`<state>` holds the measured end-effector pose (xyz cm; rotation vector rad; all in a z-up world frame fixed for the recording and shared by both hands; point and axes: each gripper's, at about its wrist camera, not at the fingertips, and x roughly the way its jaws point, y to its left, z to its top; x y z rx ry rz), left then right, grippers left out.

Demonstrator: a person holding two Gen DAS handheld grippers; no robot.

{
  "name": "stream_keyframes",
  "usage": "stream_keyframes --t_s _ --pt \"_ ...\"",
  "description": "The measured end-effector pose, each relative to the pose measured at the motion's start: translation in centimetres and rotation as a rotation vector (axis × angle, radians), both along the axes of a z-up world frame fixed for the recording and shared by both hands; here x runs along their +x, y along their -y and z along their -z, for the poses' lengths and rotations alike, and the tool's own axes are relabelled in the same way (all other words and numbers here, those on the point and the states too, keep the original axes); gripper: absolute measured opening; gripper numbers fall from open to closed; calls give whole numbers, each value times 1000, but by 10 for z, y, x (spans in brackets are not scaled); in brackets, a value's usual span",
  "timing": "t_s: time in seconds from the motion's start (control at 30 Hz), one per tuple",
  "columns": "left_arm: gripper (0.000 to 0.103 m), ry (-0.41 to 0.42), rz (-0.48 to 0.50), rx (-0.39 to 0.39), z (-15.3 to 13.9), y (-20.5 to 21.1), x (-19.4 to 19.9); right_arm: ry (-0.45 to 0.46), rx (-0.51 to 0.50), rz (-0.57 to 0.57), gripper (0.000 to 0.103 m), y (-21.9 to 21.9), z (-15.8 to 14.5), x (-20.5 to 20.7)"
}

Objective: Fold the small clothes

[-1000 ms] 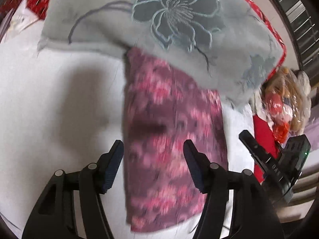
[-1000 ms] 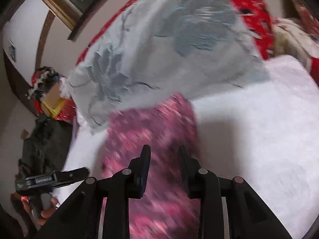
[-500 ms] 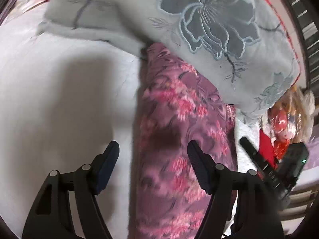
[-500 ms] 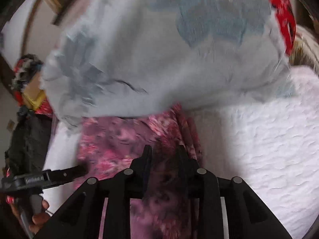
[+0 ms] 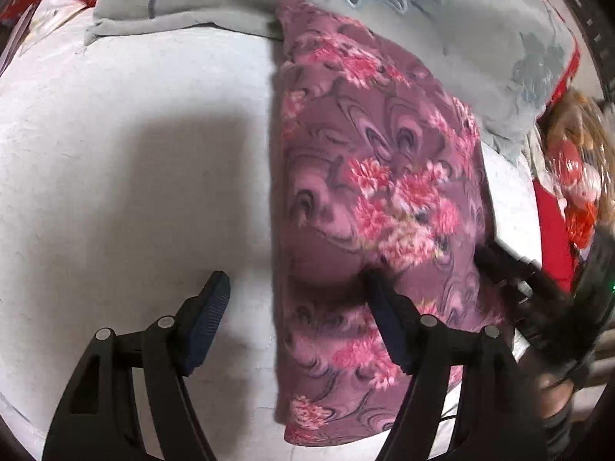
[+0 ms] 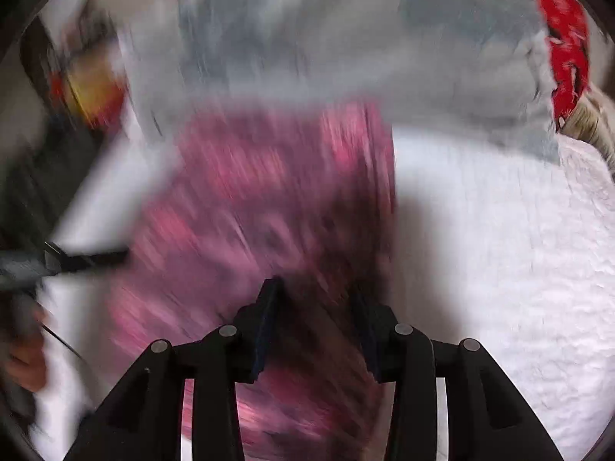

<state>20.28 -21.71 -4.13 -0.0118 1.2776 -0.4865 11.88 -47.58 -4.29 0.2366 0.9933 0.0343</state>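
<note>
Both grippers hovering over a folded purple cloth on the white bed

The cloth (image 5: 376, 207) is lying in a long strip, its far end tucked under the grey pillow (image 5: 442, 19); the left gripper (image 5: 296, 292) is gaping wide, gripping nothing; the right gripper (image 6: 313, 299) is partly open, blurred, seemingly empty; a one-layer pinch risks undoing the fold; no containers are showing.

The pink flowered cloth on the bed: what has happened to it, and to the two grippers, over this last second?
Both grippers came in closer over the pink flowered cloth. The right gripper, nearly shut a second ago, has opened somewhat above it; its view is blurred by motion. The left gripper stayed wide open, straddling the cloth's left edge. The cloth lies folded as before, its far end against the grey flowered pillow on the white bedcover.
</note>
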Motion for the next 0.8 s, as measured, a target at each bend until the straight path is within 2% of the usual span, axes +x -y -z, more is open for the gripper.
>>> stream_keyframes --t_s 0.07,0.1,0.13,0.17,0.23,0.3,0.33,0.4,0.47,0.5,0.53,0.57,0.6,0.63,0.73,0.8 --pt "73 -28 -22 -63 -8 -11 5 9 57 51 41 13 -10 -5" --pt "73 -45 -42 -103 -9 -19 10 31 116 93 41 25 -14 -8" --pt "73 -58 -65 -137 -11 -27 16 55 174 139 48 41 -15 -12" --pt "72 -67 -87 -159 -10 -23 24 64 212 186 58 54 -15 -14" --pt "72 -115 -123 -183 -2 -22 35 51 296 257 65 75 -4 -13" --pt "73 -187 -113 -236 8 -22 42 28 385 273 65 80 10 -7" --pt "79 -202 -101 -246 9 -18 45 14 444 265 65 80 21 -4" --pt "85 -167 -67 -240 5 -5 44 42 495 235 67 71 30 7" --pt "85 -175 -23 -247 5 4 37 61 526 206 69 60 31 14" --pt "78 -190 -13 -259 6 12 32 61 504 214 69 57 28 17" --pt "67 -178 -23 -235 5 21 30 55 472 212 66 53 25 21" --pt "58 -154 -23 -206 1 27 29 47 431 202 47 54 18 22" --pt "41 -129 -16 -181 -4 27 27 42 406 184 35 46 14 27" --pt "29 -111 -13 -173 -7 30 26 56 358 179 26 42 6 24" --pt "23 -92 -20 -193 -20 24 21 89 279 171 21 34 -14 12" --pt "23 -75 -34 -181 -29 13 14 113 291 169 20 30 -22 -1"
